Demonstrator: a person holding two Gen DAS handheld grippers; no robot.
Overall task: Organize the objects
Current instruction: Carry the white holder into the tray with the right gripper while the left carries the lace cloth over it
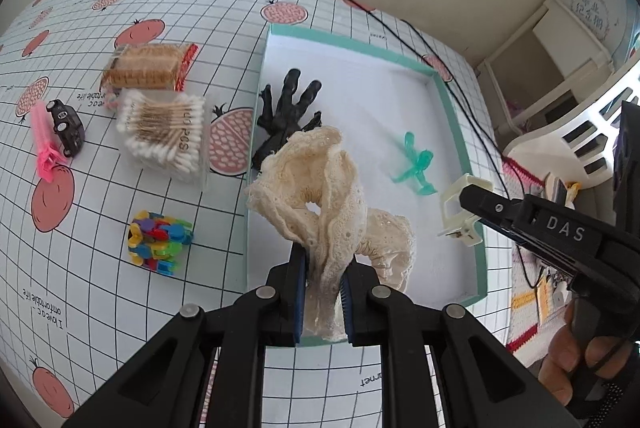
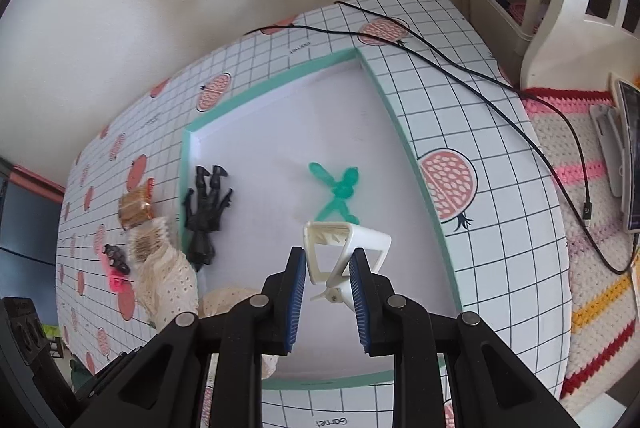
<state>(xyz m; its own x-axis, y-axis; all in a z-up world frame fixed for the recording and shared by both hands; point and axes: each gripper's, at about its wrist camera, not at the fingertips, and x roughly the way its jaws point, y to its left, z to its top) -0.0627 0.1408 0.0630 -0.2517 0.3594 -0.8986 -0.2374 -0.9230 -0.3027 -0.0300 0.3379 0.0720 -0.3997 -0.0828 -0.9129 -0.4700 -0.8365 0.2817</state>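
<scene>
Fingers of left gripper [image 1: 323, 282] pinch lace scrunchie [image 1: 320, 187] over tray [image 1: 460, 115] edge, right gripper [image 2: 328, 268] clamps white clip [image 2: 344, 248] above tray; floppy lace may snag blue pads, drop outside on table [image 1: 100, 211].

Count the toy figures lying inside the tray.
2. The black figure lies against the tray's left wall; the green figure lies toward its right side. The lace cloth may hide others.

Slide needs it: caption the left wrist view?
Left gripper holds cream lace scrunchie over teal tray; right gripper carries white clip.
</scene>
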